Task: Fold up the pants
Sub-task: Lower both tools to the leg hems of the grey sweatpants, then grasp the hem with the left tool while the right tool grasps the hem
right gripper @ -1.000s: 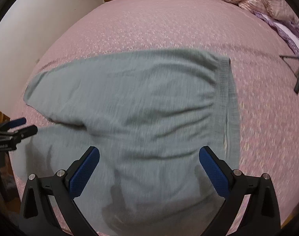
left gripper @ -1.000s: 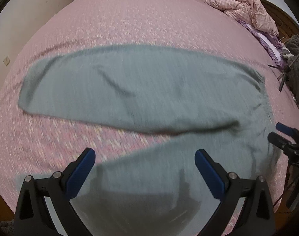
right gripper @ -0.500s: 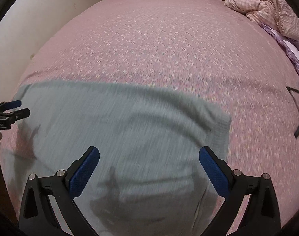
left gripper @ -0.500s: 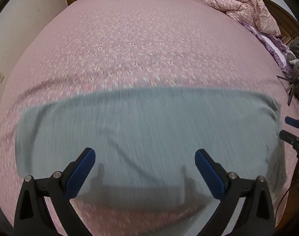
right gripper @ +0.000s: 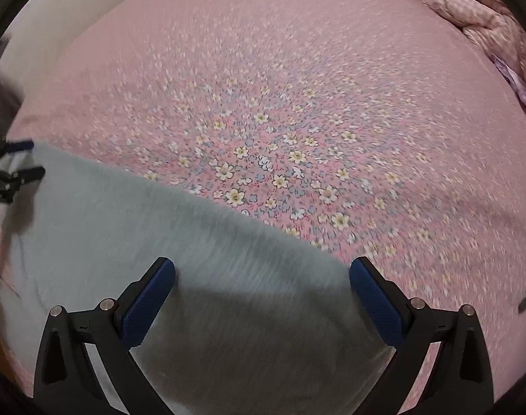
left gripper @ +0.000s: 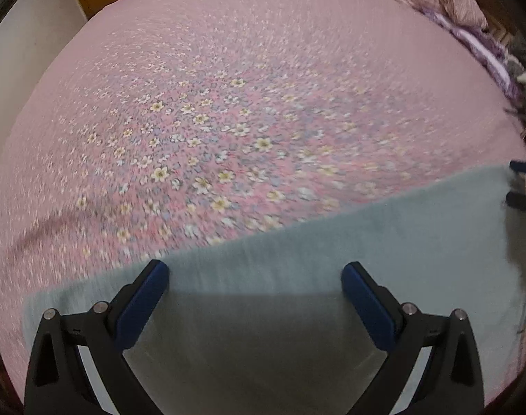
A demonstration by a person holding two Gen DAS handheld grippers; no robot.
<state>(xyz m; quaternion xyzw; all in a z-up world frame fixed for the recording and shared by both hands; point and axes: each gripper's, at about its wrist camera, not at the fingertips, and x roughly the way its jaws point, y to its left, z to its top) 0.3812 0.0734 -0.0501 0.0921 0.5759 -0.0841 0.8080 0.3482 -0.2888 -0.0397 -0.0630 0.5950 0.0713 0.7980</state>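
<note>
**A:** Status on the pants?

**B:** Left wrist view: grey-green pants point(left gripper: 332, 276) fill my lower frame from 8 o'clock across to 3 o'clock, lying flat on the pink floral bedspread point(left gripper: 228, 103). Far edge is one straight line, rising toward 3. Fabric looks smooth, no visible creases, but it's motion-blurred. Left gripper point(left gripper: 255, 276) has its jaws spread wide, nothing between them, cloth beneath.

**A:** Right side?

**B:** Right wrist view: same pants point(right gripper: 124, 224) run from 9 o'clock down to 5, far edge sloping down toward the right. Faint crease lines near 8 o'clock, otherwise flat. Right gripper point(right gripper: 262, 271) is also spread wide, gripping nothing, over the cloth.

**A:** Anything else?

**B:** Rumpled pink quilt point(right gripper: 484, 17) at 1 o'clock, well apart from the pants.
</note>
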